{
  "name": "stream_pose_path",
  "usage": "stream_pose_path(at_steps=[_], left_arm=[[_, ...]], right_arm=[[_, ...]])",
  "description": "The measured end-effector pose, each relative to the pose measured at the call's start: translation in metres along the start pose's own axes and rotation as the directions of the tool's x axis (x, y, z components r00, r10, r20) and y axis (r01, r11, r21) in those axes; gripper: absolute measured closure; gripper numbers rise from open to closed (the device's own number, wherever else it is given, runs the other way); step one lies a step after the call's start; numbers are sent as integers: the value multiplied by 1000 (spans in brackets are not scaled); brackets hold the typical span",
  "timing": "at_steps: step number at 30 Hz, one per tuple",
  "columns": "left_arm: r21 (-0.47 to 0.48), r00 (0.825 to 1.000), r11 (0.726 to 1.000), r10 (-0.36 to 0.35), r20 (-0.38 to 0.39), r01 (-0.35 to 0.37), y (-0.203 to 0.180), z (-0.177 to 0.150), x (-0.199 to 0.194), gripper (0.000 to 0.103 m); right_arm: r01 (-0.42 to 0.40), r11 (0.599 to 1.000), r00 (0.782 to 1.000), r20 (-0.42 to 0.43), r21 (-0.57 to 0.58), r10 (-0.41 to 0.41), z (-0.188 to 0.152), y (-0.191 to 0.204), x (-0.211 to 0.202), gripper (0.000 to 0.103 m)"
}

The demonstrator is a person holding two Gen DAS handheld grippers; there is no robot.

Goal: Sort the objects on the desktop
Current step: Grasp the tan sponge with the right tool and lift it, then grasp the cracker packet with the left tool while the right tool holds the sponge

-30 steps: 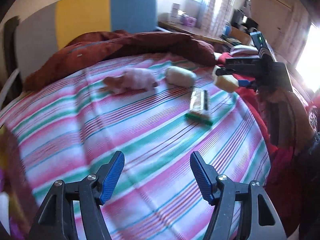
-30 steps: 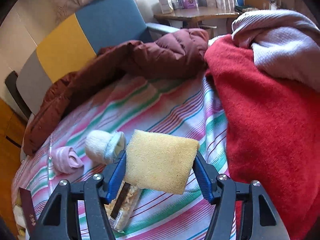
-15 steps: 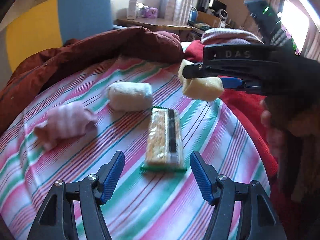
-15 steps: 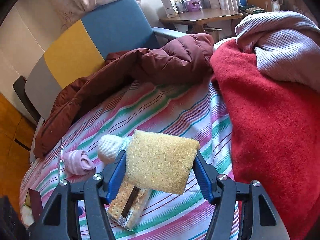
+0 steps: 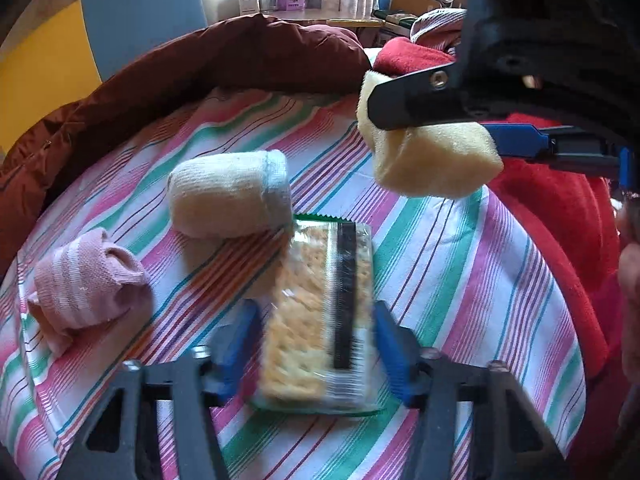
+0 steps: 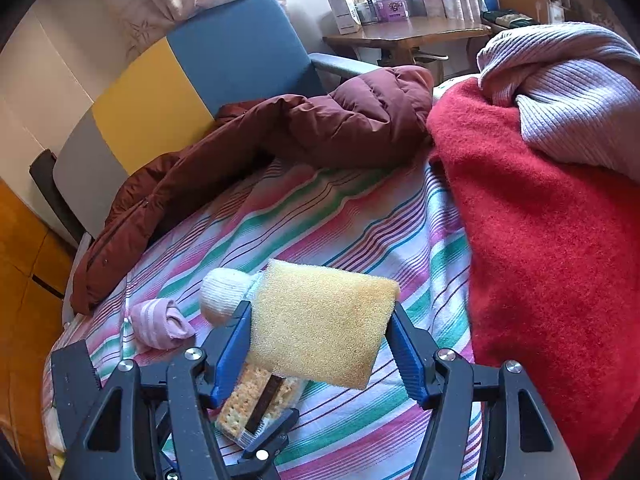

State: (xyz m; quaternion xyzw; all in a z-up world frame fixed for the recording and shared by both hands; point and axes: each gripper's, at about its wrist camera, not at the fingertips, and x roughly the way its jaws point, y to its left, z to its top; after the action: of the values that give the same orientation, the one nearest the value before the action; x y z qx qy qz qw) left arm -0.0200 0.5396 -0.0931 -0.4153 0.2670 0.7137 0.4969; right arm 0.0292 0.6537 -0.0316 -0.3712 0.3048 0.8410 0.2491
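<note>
A clear packet of crackers (image 5: 316, 300) lies on the striped sheet (image 5: 440, 260). My left gripper (image 5: 316, 348) straddles its near end; the jaws are closing and the blue pads (image 5: 394, 356) meet the packet's long sides. My right gripper (image 6: 320, 320) is shut on a yellow sponge (image 6: 320, 320), held above the sheet. The left wrist view shows that sponge (image 5: 432, 160) hanging at upper right. A rolled white sock (image 5: 228, 196) lies just beyond the packet, and a rolled pink striped sock (image 5: 84, 288) lies further left. The packet (image 6: 256, 400) shows under the sponge.
A maroon down jacket (image 6: 280, 128) bounds the far edge of the sheet. A red blanket (image 6: 540, 260) under a lilac knit sweater (image 6: 568, 88) rises on the right. Behind stand a blue and yellow chair (image 6: 224, 60) and a wooden table (image 6: 412, 32).
My left gripper swept right and came down over the cracker packet, and its jaws narrowed onto it. The right gripper stayed put with the sponge.
</note>
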Motion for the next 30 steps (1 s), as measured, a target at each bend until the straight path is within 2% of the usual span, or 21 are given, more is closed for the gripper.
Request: stream_pose_path(at_steps=[3, 6, 14, 17, 19, 23, 25, 27, 30], left_arm=[[2, 1000, 1000, 10, 8, -10, -1, -9, -5, 53], [-38, 1000, 999, 17, 13, -16, 3, -25, -16, 53], [-144, 997, 986, 80, 9, -78, 24, -93, -64, 53], [-195, 995, 976, 100, 11, -96, 28, -119, -82, 53], [-220, 994, 970, 108, 17, -102, 29, -131, -90, 53], [-227, 995, 969, 98, 18, -92, 31, -131, -90, 53], [-237, 995, 968, 94, 19, -87, 33, -128, -88, 53], [-239, 995, 967, 100, 18, -92, 31, -135, -91, 53], [-238, 993, 965, 117, 19, -109, 29, -134, -90, 52]], right_arm=[[-2, 1000, 1000, -21, -13, 2, -1, 2, 5, 37], [-14, 999, 999, -50, -43, 12, -4, 7, 10, 37], [-42, 987, 986, -167, -154, 16, -18, 25, 31, 37], [-38, 973, 977, -215, -229, -12, -27, 37, 42, 37], [-71, 965, 971, -238, -252, 10, -32, 44, 44, 37], [-197, 923, 952, -288, -331, 100, -45, 69, 44, 37], [-241, 892, 941, -317, -382, 119, -55, 83, 46, 37], [-235, 867, 937, -339, -439, 82, -67, 94, 51, 36], [-221, 860, 942, -331, -461, 65, -71, 97, 53, 34]])
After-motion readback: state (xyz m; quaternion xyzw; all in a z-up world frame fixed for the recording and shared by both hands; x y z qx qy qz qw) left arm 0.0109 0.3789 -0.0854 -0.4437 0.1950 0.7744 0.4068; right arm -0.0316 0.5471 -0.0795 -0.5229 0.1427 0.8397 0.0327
